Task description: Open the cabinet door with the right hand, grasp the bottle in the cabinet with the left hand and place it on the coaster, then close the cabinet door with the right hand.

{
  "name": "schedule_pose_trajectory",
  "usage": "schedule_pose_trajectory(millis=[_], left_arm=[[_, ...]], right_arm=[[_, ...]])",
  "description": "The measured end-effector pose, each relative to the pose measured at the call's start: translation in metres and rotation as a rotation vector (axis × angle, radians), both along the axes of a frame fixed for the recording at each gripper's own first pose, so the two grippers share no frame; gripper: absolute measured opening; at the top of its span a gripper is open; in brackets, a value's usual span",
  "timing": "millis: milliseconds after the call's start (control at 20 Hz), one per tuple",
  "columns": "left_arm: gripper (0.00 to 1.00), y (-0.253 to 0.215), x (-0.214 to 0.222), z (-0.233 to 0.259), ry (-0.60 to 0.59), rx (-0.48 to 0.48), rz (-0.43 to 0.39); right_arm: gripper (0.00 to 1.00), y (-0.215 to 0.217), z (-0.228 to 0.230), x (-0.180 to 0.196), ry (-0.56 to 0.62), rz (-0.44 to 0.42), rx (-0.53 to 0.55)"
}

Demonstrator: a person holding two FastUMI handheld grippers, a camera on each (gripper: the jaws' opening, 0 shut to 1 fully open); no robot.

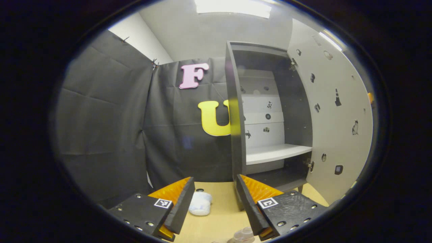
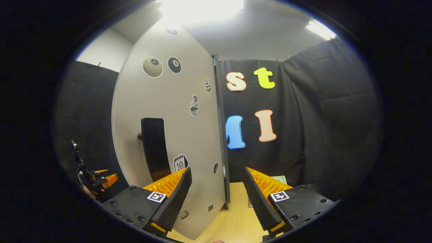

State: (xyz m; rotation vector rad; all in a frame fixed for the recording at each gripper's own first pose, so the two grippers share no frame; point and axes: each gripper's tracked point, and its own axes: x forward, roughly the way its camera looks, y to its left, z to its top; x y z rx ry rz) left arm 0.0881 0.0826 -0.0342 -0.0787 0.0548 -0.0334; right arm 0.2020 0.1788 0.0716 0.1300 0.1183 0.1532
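1. In the left gripper view, the left claw (image 1: 215, 202) is seen spread wide with nothing between its fingers, held above the pale wooden worktop (image 1: 219, 216).
2. The cabinet (image 1: 236, 111) is seen standing upright on the worktop, its long axis vertical and its opening turned toward the camera. Its door (image 1: 332, 118) is swung fully out to the right, so that its sticker-dotted inner face is shown.
3. A white shelf (image 1: 275, 152) is seen inside, bare on the part that shows; the dark space beneath it is hard to make out.
4. At the bottom edge, between the fingers, a clear rounded object (image 1: 243, 234) is cut off; it may be the bottle, but this cannot be told. A white, soft-looking object (image 1: 200, 203) lies on the worktop beyond the left finger; what it is cannot be made out.
5. In the right gripper view, the right claw (image 2: 217, 199) is likewise seen wide open and empty, held just before the free edge of the door (image 2: 168, 135), which stands upright and edge-on.
6. A dark vertical handle (image 2: 154, 148) is seen on the door's outer face, its lower end hidden behind the left finger.
7. The left claw (image 2: 101, 177) is seen small and dim at the far left, too small for detail.
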Motion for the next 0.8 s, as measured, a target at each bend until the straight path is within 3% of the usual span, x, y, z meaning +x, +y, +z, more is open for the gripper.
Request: schedule_pose_trajectory(millis=[50,150,600,650,750,800], left_arm=[[0.77,0.006,-0.002,-0.002,0.004,-0.005,0.008],[0.77,0.021,-0.005,-0.006,0.012,-0.008,0.027],[0.75,0.073,-0.01,-0.019,0.034,-0.027,0.102],[0.75,0.08,-0.012,-0.022,0.038,-0.029,0.107],[0.77,0.089,-0.015,-0.025,0.046,-0.028,0.114],[0.75,0.093,-0.017,-0.027,0.051,-0.026,0.117]], right_arm=[[0.92,0.005,0.001,0.003,-0.002,0.005,-0.003],[0.96,0.016,0.002,0.008,-0.006,0.024,-0.006],[0.96,0.065,-0.005,0.033,0.005,0.109,-0.017],[0.92,0.068,-0.006,0.037,0.007,0.113,-0.024],[0.96,0.075,-0.012,0.044,0.015,0.115,-0.032],[0.92,0.079,-0.016,0.047,0.021,0.118,-0.031]])
